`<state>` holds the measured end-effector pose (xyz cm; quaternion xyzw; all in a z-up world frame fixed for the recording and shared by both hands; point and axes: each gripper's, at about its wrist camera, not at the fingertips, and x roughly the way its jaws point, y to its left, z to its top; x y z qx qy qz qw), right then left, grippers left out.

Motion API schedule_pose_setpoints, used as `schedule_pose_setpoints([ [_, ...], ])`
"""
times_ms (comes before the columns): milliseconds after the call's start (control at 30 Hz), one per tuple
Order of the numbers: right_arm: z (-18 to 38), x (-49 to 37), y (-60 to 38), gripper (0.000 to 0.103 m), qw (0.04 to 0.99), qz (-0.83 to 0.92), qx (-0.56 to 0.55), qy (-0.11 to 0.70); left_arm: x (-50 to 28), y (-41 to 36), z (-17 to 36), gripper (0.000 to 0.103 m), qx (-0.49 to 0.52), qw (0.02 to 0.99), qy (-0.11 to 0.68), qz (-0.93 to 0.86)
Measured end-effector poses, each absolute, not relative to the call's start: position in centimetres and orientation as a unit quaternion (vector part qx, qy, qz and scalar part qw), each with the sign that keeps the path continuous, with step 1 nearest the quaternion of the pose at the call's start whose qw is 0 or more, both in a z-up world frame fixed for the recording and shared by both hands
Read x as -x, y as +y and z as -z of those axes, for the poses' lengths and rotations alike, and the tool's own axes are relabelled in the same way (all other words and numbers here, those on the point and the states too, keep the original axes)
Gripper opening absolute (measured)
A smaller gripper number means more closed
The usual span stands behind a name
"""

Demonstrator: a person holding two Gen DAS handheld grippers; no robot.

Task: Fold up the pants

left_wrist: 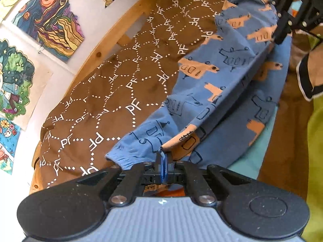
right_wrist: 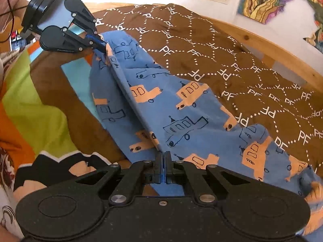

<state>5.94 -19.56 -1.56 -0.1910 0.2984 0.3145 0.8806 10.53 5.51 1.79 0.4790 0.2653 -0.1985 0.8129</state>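
**Pants held taut along one edge, fold in progress**

The blue pants (right_wrist: 181,109) with orange vehicle print are draped over the brown PF-patterned blanket (right_wrist: 232,60) on the bed, whose wooden frame (left_wrist: 113,38) runs along the blanket's far side. One long edge of the pants is lifted off the blanket and stretched into a straight ridge. The left hand-held gripper (left_wrist: 163,159) is pinched on that edge near the cuffed leg end; the right hand-held gripper (right_wrist: 163,157) is pressed together on the same edge at the other end. The edge is likely kept taut so the fabric hangs flat and one leg can be laid over the other without wrinkles. A colourful cover (right_wrist: 36,100) lies on the blanket's near side. The fold is judged not yet laid down.
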Motion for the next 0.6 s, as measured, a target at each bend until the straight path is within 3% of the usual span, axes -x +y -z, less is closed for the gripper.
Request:
schedule_pose_setpoints([
  [600, 2.6, -4.4, -19.3, 0.000, 0.870, -0.318, 0.216, 0.308, -9.1, 6.0, 0.2, 0.002, -0.518, 0.775, 0.283, 0.225],
])
